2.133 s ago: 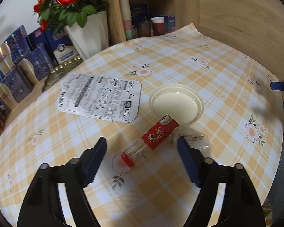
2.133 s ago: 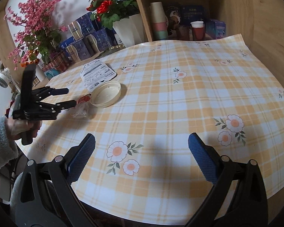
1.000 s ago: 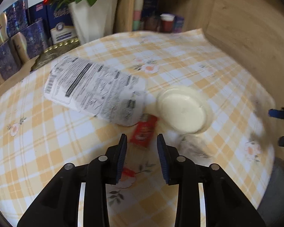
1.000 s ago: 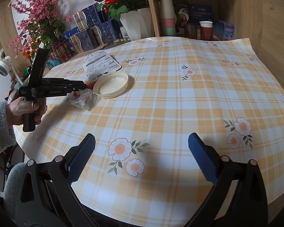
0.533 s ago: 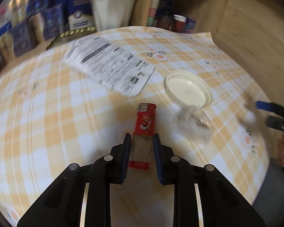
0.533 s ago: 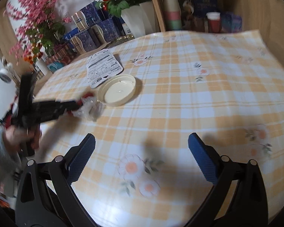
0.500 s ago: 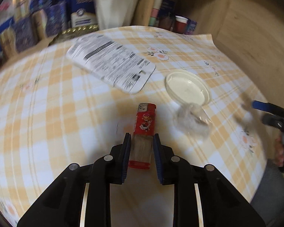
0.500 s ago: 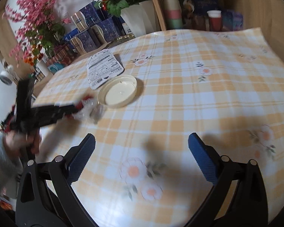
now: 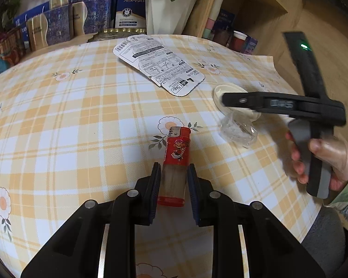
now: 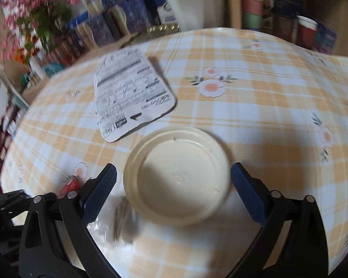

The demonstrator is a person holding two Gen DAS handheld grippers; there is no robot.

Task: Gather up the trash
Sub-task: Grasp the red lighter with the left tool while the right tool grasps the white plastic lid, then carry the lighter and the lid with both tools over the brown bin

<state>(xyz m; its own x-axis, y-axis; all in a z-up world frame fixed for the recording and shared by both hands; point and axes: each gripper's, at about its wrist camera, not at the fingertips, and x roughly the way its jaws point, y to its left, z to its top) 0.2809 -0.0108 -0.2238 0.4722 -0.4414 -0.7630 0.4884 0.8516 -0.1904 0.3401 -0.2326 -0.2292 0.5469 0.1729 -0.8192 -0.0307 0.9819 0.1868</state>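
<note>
My left gripper (image 9: 173,183) is clamped on the clear lower body of the red lighter (image 9: 175,162), above the checked tablecloth (image 9: 58,125). My right gripper (image 10: 172,191) hangs with fingers spread wide on either side of the cream lid (image 10: 177,176), not touching it; a crumpled clear wrapper (image 9: 239,131) lies just beside the lid, the printed card (image 9: 159,66) farther back.

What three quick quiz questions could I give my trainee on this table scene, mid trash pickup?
1. What is the left gripper shut on?
2. True or false: the right gripper has closed on the cream lid.
3. Which lies nearest the lid: (a) printed card, (b) clear wrapper, (c) white pot?

Key: 1. The red lighter, held by its clear lower end. 2. False; its jaws stand wide open around the lid. 3. b.
</note>
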